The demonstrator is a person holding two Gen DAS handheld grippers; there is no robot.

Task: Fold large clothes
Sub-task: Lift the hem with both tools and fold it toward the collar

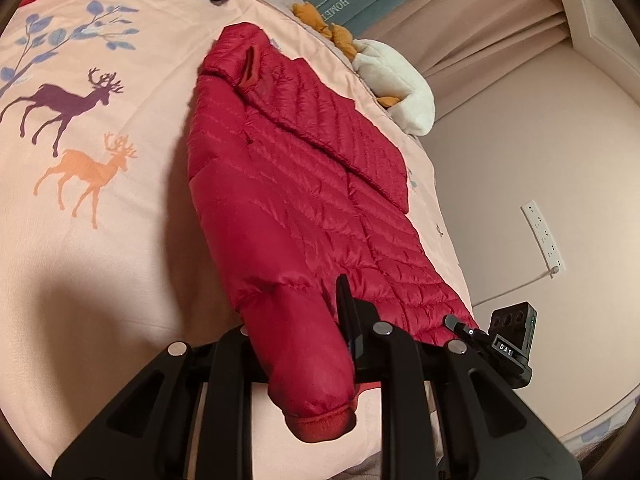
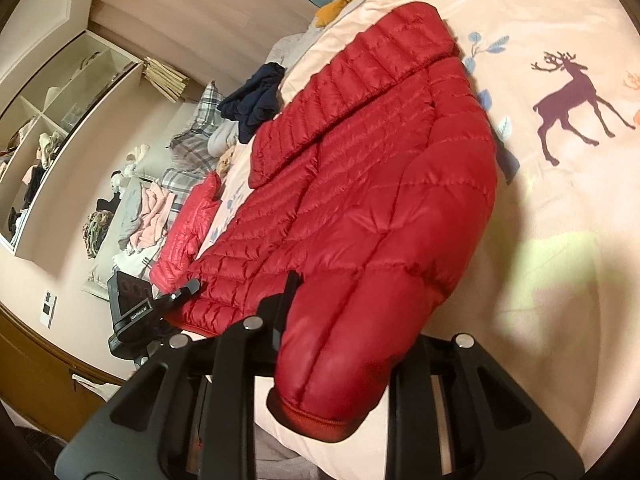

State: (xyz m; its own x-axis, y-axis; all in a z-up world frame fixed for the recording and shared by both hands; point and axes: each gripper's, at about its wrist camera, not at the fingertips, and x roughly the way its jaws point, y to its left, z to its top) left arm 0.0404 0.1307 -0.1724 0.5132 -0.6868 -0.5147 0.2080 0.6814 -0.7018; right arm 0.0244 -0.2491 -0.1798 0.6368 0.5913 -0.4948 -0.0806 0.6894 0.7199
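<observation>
A red quilted puffer jacket [image 1: 304, 184] lies spread on the pink deer-print bedcover [image 1: 100, 240], collar far from me. My left gripper [image 1: 304, 352] is shut on one sleeve [image 1: 308, 380] near its ribbed cuff; one black finger [image 1: 346, 312] shows beside the sleeve, the other is hidden under it. The right wrist view shows the same jacket [image 2: 380, 168]. My right gripper [image 2: 340, 340] is shut on the other sleeve [image 2: 336, 376], with one finger [image 2: 286, 304] visible on its left. The right gripper's body [image 1: 514, 348] shows at the jacket's hem in the left wrist view.
A dark blue garment [image 2: 256, 100] and a second red jacket [image 2: 188, 228] lie at the bed's side. A plush toy [image 1: 396, 80] sits near the headboard. Piled clothes [image 2: 140, 216] and shelves [image 2: 52, 120] stand beyond the bed. A wall [image 1: 520, 160] runs close to the bed's edge.
</observation>
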